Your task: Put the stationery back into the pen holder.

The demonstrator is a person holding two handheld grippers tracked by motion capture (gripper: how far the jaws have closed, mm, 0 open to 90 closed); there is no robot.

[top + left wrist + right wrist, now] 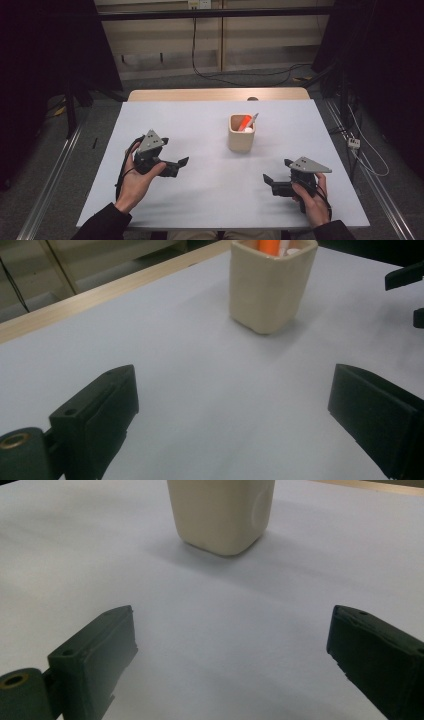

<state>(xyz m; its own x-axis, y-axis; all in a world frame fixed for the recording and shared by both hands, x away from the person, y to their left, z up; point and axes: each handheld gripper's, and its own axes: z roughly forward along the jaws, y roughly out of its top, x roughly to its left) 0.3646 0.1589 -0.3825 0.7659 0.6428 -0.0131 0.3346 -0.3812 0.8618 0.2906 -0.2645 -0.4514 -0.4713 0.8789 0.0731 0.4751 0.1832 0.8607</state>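
- Left gripper (176, 166) and right gripper (272, 184): jaws spread wide, holding nothing.
- Beige cup (241, 133) stands on table (200, 125), ahead of both grippers, between them.
- Cup looks rigid, light, smooth; likely tippy. Take its side walls low.
- Orange marker (244, 122) inside: slim, stiff; pinch the exposed top.

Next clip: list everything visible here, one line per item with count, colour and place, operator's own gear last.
table: one, white top with a wooden far edge, centre of the high view
cup: one, beige, upright right of table centre, apart from both grippers
orange marker: one, standing in the cup
other items in the cup: pale, too small to identify
cables: black, on the floor behind the table
left gripper: one, black, fingers open, near left of table
right gripper: one, black, fingers open, near right of table
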